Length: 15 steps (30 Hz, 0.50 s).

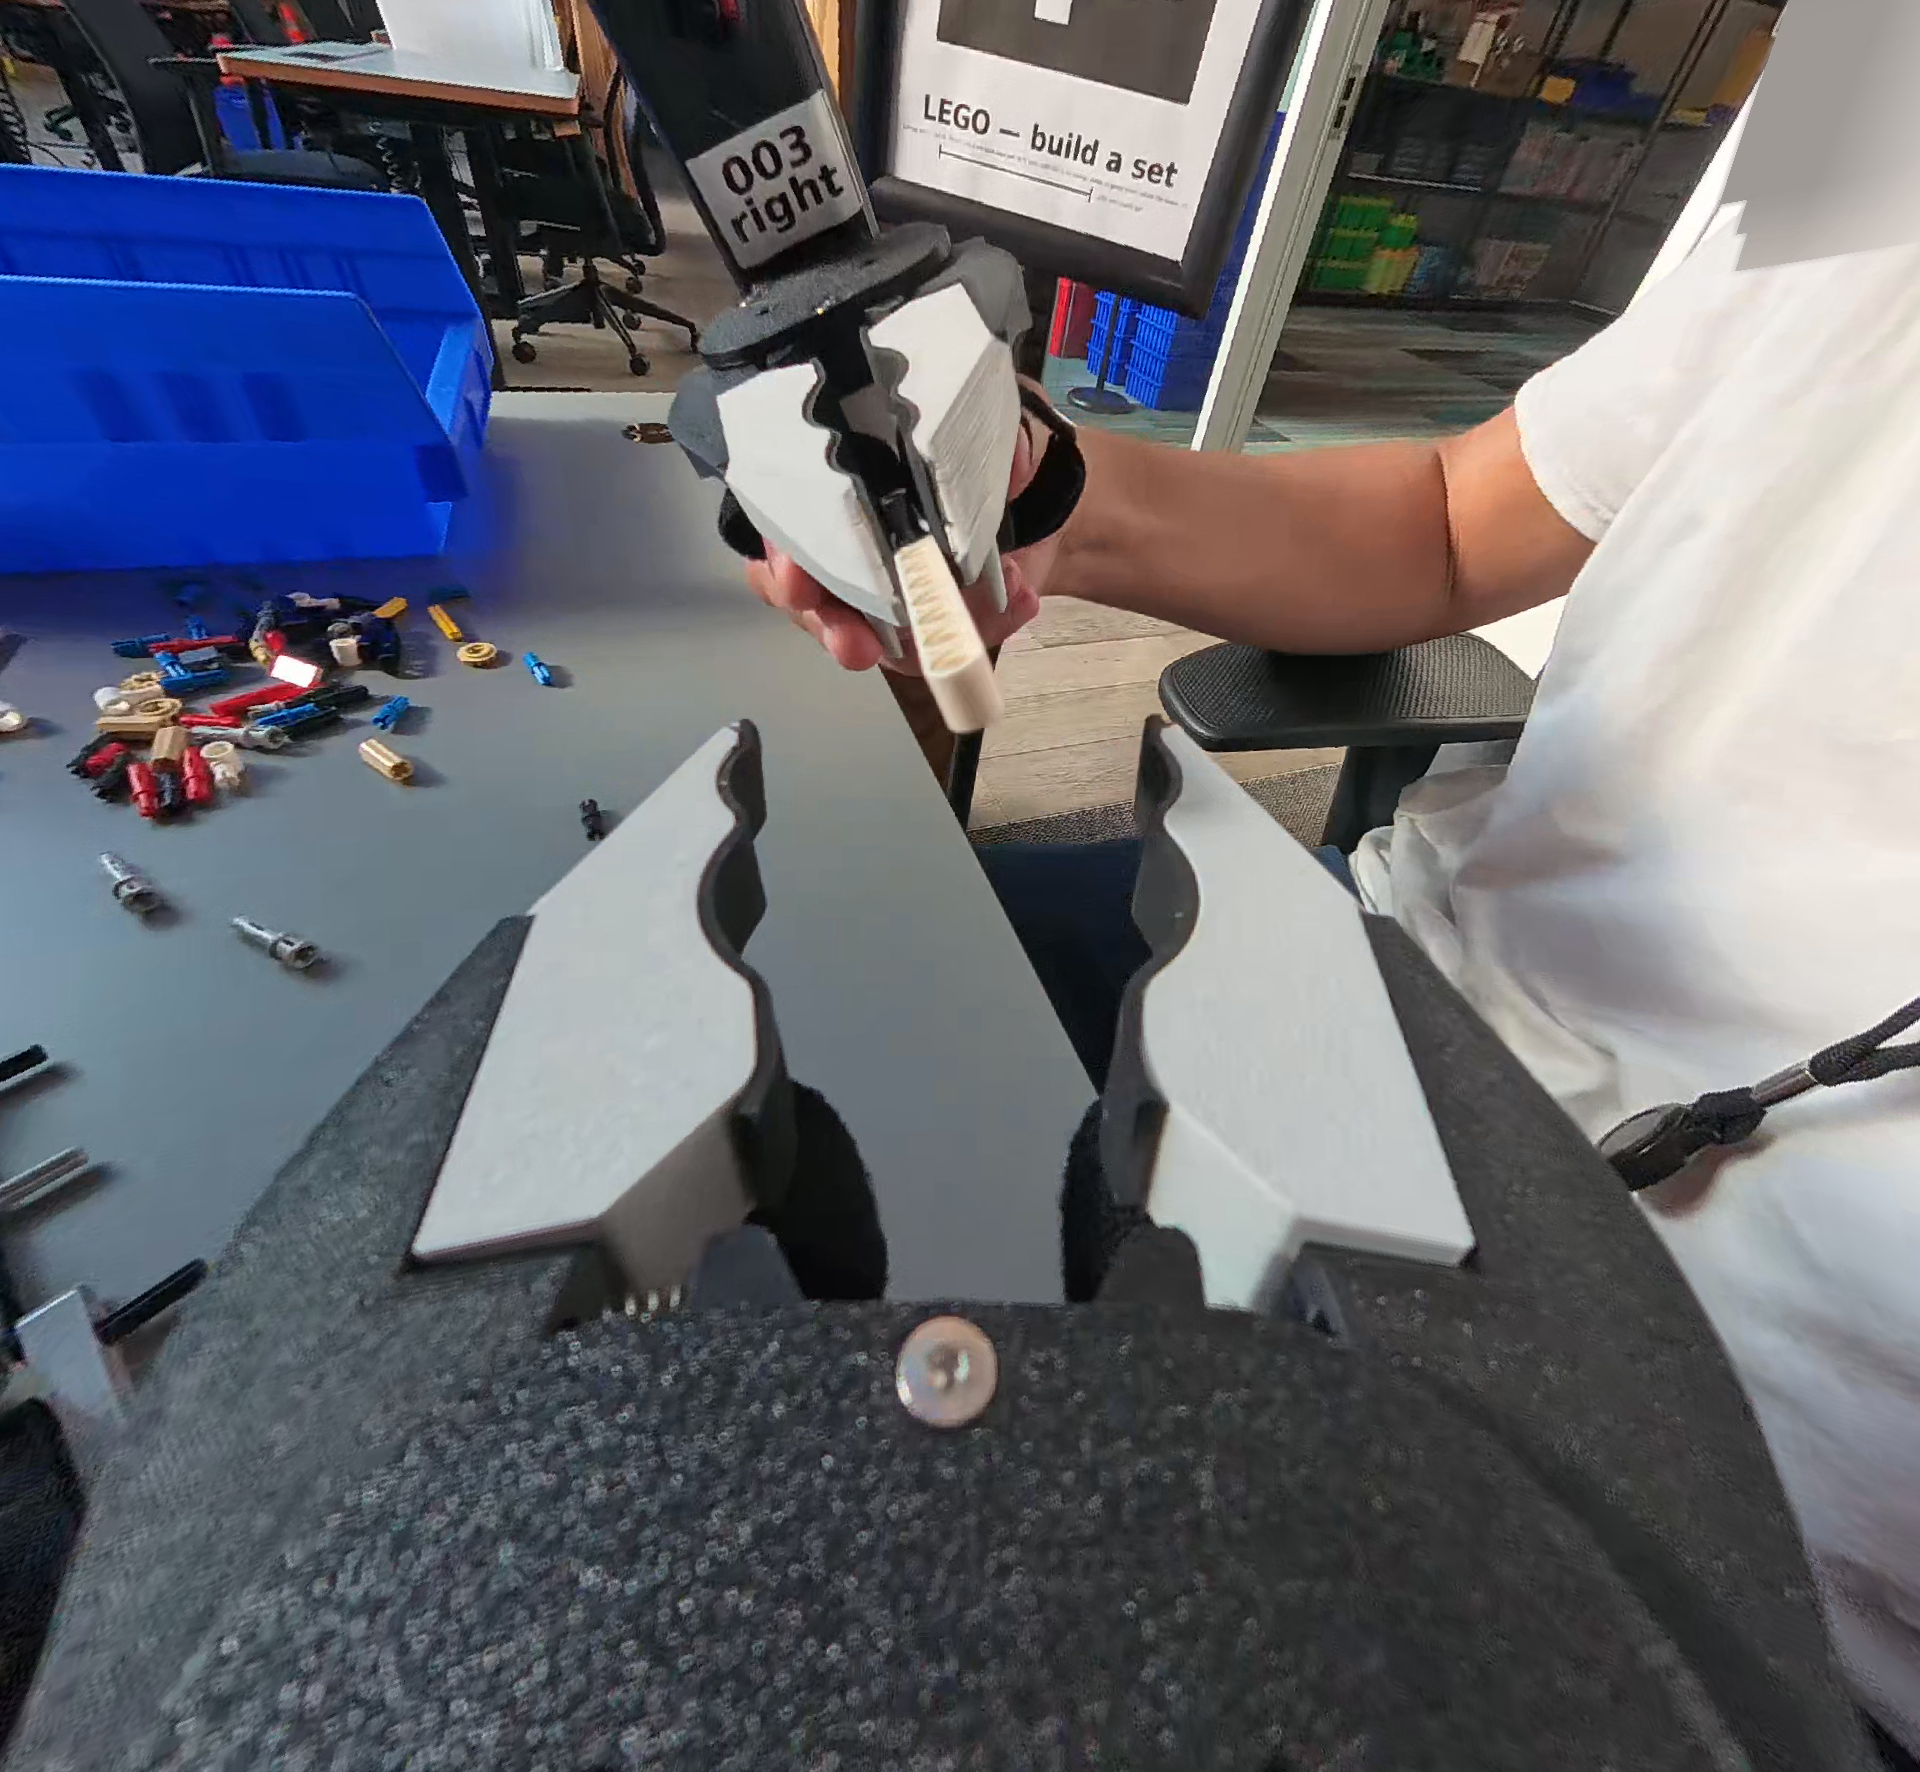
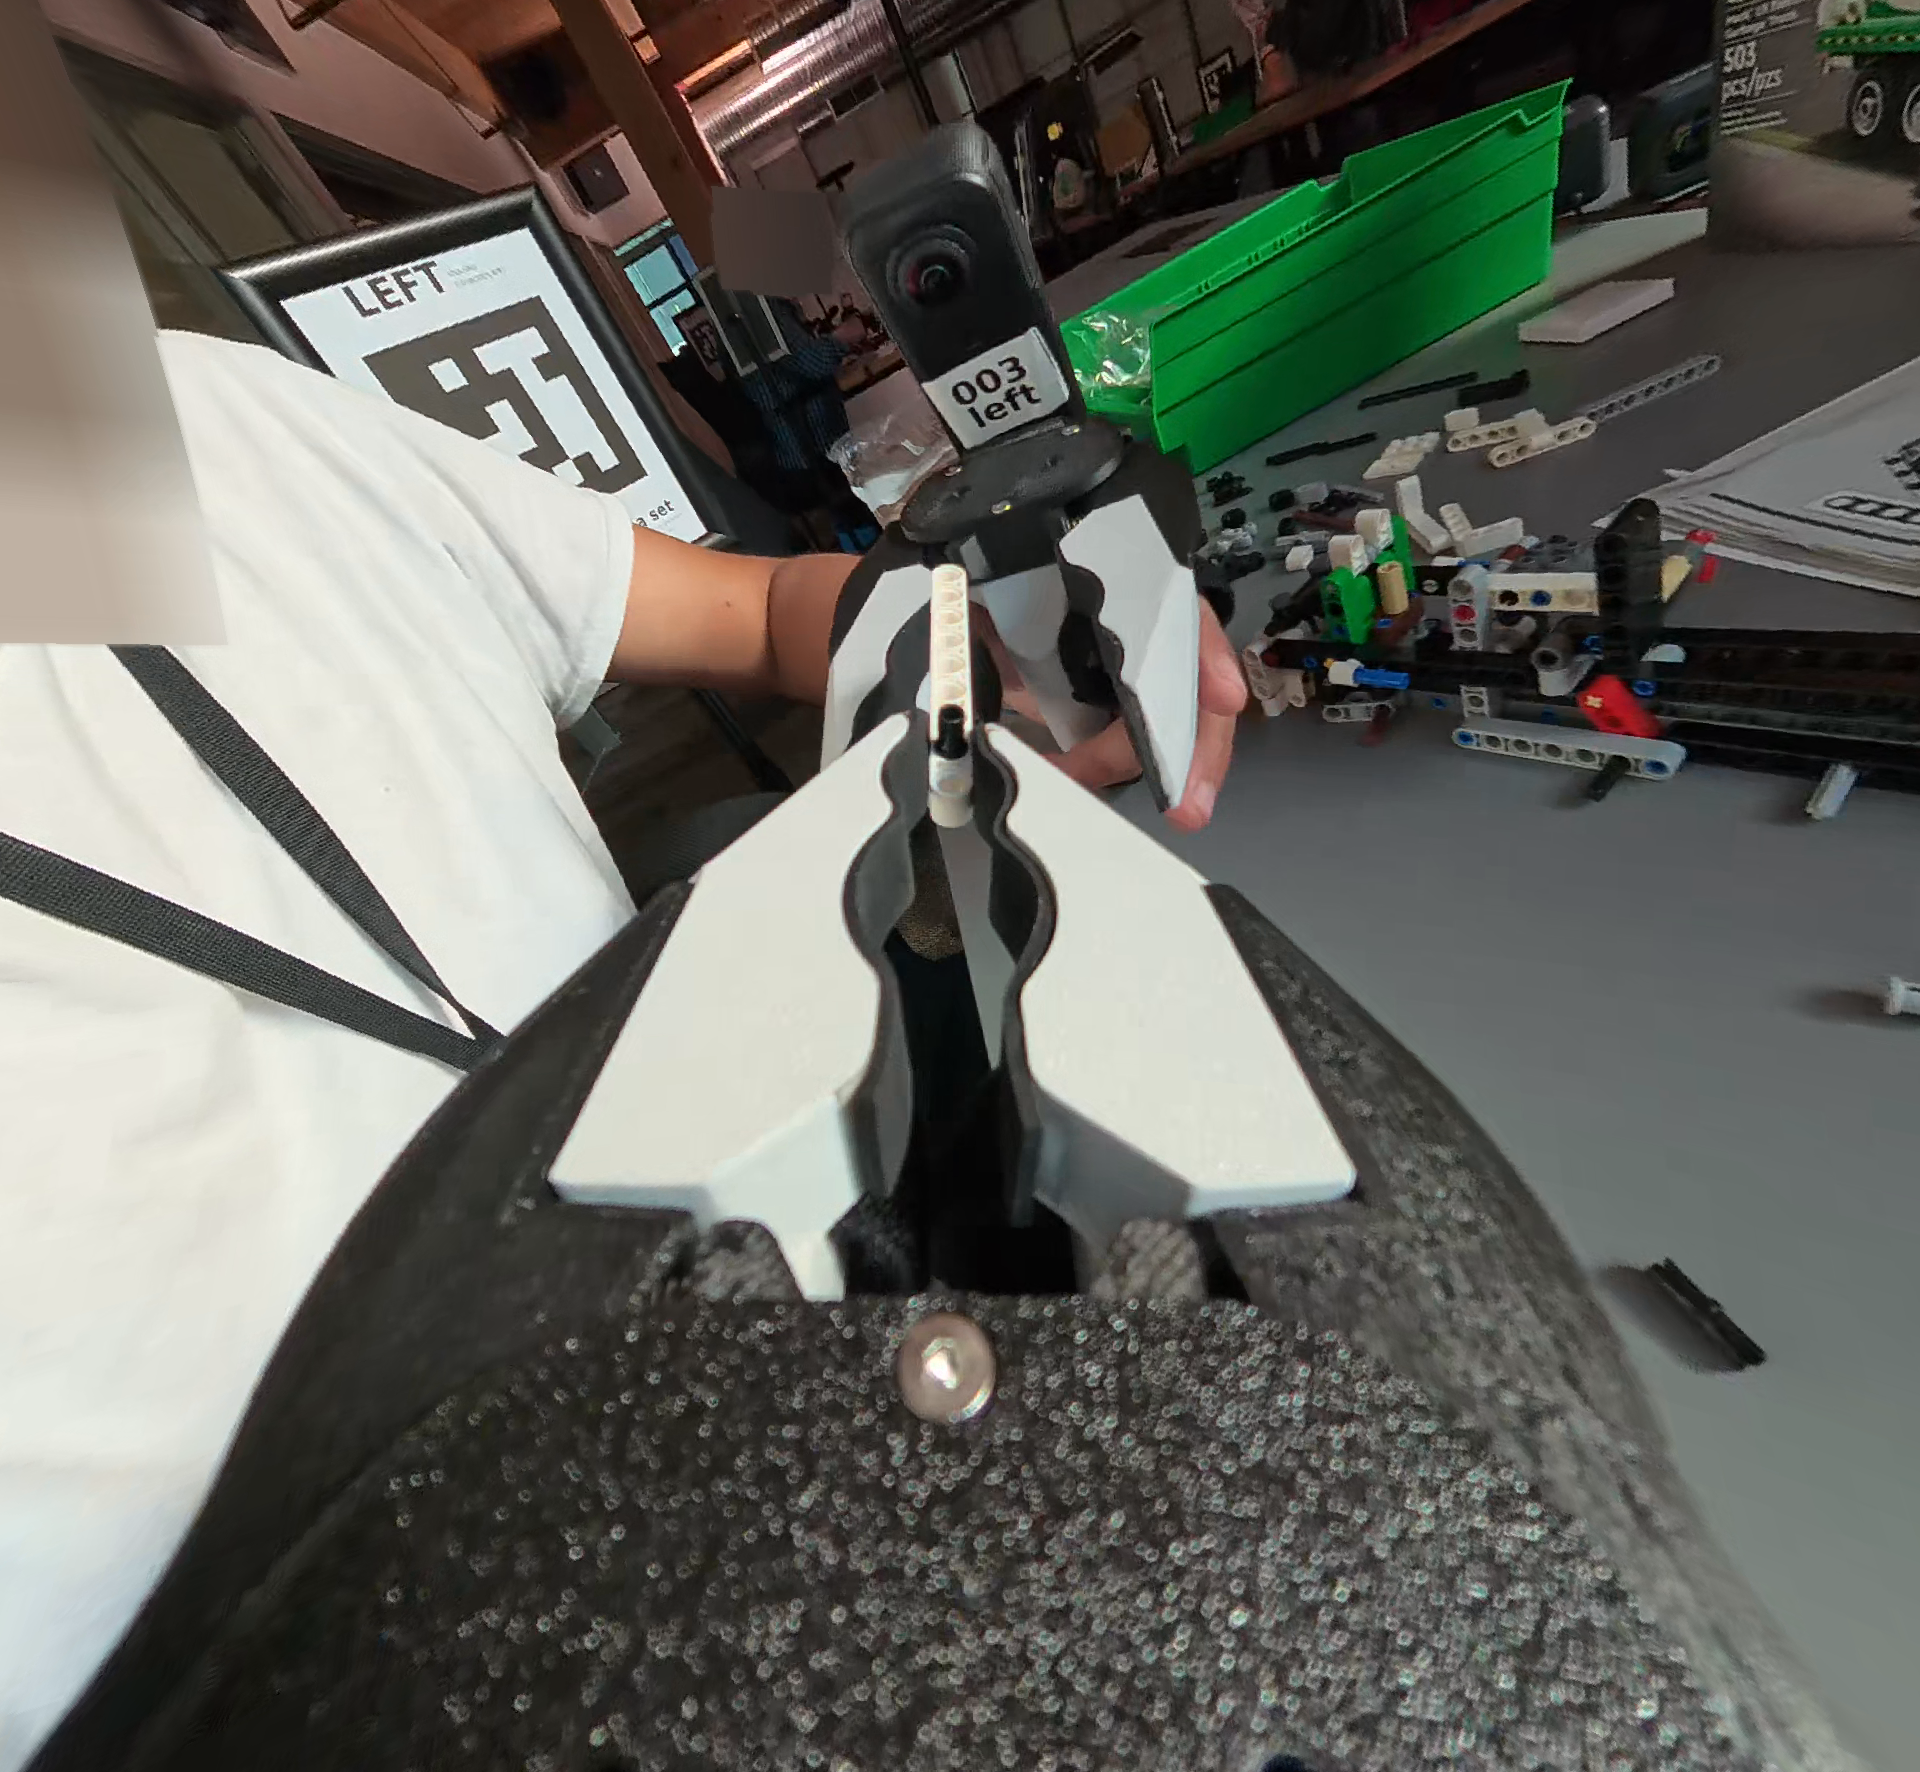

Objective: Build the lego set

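My right gripper (image 2: 951,746) is shut on a thin white beam with holes (image 2: 951,642), held in the air off the table's edge, in front of the person's white shirt. A small black pin (image 2: 948,720) sits in the beam near my fingertips. In the left wrist view the right gripper (image 1: 925,579) points toward the camera with the white beam (image 1: 951,652) sticking out. My left gripper (image 1: 951,746) is open and empty, facing the beam a short way off. It also shows in the right wrist view (image 2: 1117,766), behind the beam.
Loose small pins and connectors (image 1: 208,694) lie on the grey table (image 1: 623,579) before a blue bin (image 1: 208,372). A partly built black chassis (image 2: 1766,673), white parts (image 2: 1455,517), a green bin (image 2: 1330,309), an instruction booklet (image 2: 1818,496) and the set's box (image 2: 1818,8) lie farther off. My left and right fingertips are right by each other.
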### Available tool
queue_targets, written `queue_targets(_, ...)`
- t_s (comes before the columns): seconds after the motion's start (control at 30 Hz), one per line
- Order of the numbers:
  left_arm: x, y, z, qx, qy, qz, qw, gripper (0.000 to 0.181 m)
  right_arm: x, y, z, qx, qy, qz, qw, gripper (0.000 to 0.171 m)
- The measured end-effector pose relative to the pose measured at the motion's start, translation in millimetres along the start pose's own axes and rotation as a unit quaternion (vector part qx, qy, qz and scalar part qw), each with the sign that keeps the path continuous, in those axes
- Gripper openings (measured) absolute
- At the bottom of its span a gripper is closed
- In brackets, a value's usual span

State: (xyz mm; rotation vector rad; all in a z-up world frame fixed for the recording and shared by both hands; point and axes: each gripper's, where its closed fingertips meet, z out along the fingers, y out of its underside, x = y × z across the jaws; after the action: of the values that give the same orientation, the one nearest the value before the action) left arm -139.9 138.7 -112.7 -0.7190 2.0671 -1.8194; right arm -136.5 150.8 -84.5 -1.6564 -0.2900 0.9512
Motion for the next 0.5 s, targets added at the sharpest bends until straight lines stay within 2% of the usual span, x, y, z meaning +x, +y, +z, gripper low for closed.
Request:
queue_targets(0.03,2,-1,1,0.002,0.004,-0.007,1.0,0.067,0,3,4,-0.007,0.003,-0.003,1.0,0.006)
queue_targets(0.1,5,-6,-1,0.017,0.013,-0.014,1.0,0.047,3,10,12,-0.022,0.018,-0.015,0.999,0.006)
queue_targets(0.17,2,-12,-5,0.035,0.005,-0.018,0.999,0.039,7,13,16,-0.024,0.038,-0.027,0.999,0.006)
queue_targets(0.23,-1,-13,-7,0.037,-0.002,-0.017,0.999,0.024,6,11,15,-0.015,0.047,-0.045,0.998,0.006)
queue_targets(0.33,-3,-13,-8,0.037,-0.008,-0.013,0.999,0.018,6,12,13,-0.022,0.061,-0.053,0.997,0.006)
queue_targets(0.5,-7,-21,-15,0.063,-0.018,-0.009,0.998,0.006,7,0,8,0.025,0.073,-0.066,0.995,0.006)
